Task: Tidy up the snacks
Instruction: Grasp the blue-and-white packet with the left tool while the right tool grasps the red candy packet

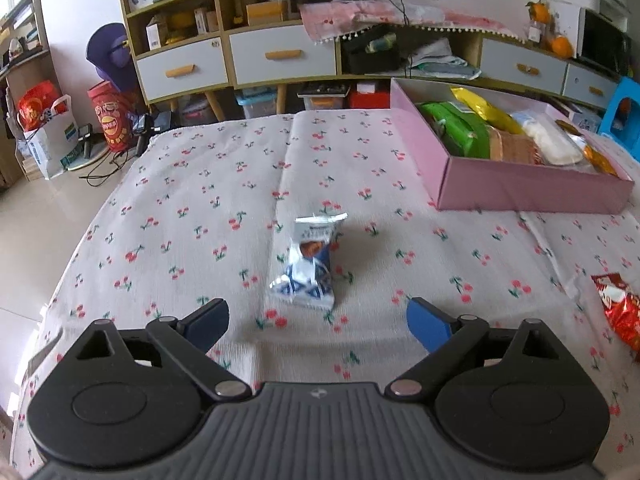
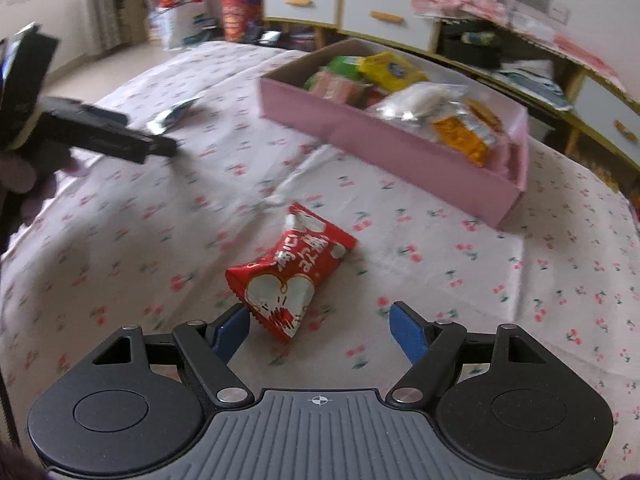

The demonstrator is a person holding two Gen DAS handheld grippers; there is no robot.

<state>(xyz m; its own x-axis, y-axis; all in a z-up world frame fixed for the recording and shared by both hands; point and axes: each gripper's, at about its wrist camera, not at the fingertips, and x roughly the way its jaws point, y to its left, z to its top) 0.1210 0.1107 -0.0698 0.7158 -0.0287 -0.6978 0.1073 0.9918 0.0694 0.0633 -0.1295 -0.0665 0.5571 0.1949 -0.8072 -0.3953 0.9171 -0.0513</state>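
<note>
I have both claws wide and empty: the red packet (image 2: 290,272) lies slantwise just ahead of my right claw (image 2: 320,332), the blue-white packet (image 1: 308,264) ahead of my left claw (image 1: 318,320).

A white cloth (image 1: 200,208) printed with small red cherries on green stems covers the table. At its centre lies a white and blue snack packet (image 1: 308,264); at 4 o'clock, a red and white packet (image 1: 620,312). At 2 o'clock, a pink box (image 1: 532,188) holds green (image 1: 456,128), yellow (image 1: 484,108), white (image 1: 552,140) and orange (image 1: 596,160) packets. Both grippers (image 1: 316,316) (image 2: 318,326) are black with blue fingers (image 1: 428,320).
</note>
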